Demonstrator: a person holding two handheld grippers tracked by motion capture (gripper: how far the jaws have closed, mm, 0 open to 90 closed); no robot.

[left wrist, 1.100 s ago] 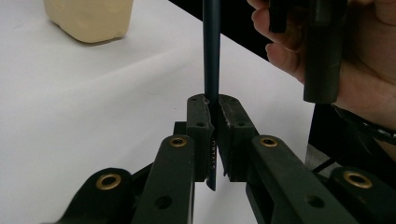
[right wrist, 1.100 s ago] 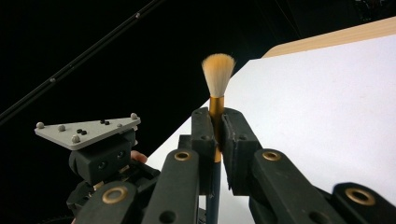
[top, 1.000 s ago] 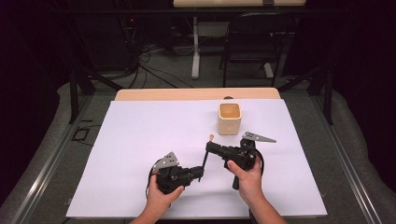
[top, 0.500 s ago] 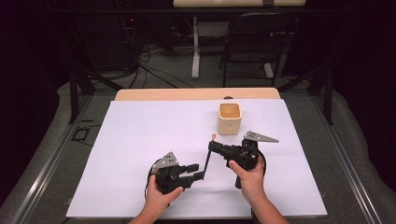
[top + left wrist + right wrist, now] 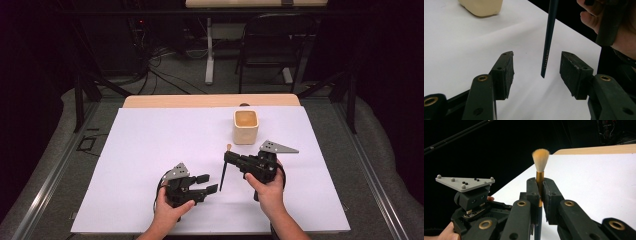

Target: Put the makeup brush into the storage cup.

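A paintbrush (image 5: 540,157) with pale orange bristles, a gold ferrule and a dark handle (image 5: 223,175) stands nearly upright over the white sheet. My right gripper (image 5: 230,159) is shut on it just below the ferrule, as the right gripper view (image 5: 540,185) shows up close. My left gripper (image 5: 207,183) sits lower left of it, and its jaws have just been opening. In the left gripper view the handle's lower end (image 5: 548,42) hangs between the spread jaws of the left gripper (image 5: 536,66), touching neither pad.
A cream square cup (image 5: 246,126) stands on the white sheet (image 5: 150,150) behind the right gripper, its base also in the left gripper view (image 5: 481,6). The wooden table edge (image 5: 200,101) lies at the back. A chair (image 5: 270,40) stands beyond on the dark floor.
The left gripper's jaws have spread apart off the brush handle's lower end. Both hands have stayed in place, and the right gripper still holds the brush.
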